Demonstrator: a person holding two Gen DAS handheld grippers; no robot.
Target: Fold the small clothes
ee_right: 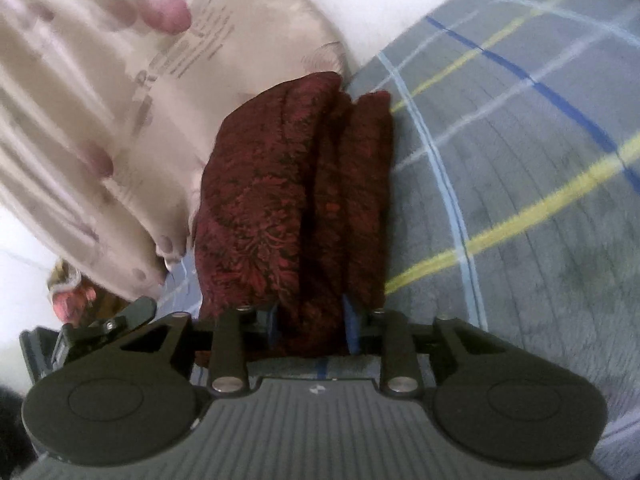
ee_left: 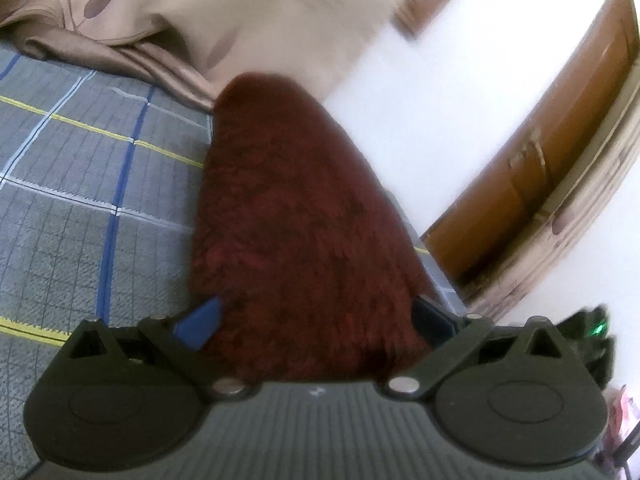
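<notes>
This is a bedroom in a home. A bed [ee_left: 80, 184] spreads below and to the left of the left tool, covered in a grey quilted sheet checked with blue, white and yellow lines. Ahead of that tool, a beige curtain [ee_left: 168, 12] printed with leaves hangs down and bunches on the bed's far edge. To its right stands a wooden cabinet [ee_left: 560, 152] against a white wall [ee_left: 460, 92].

Dark red floral-patterned cloth [ee_right: 280, 200]; grey bedsheet [ee_left: 80, 200], blue-white-yellow checks; beige curtain [ee_left: 180, 8], leaf print.
</notes>
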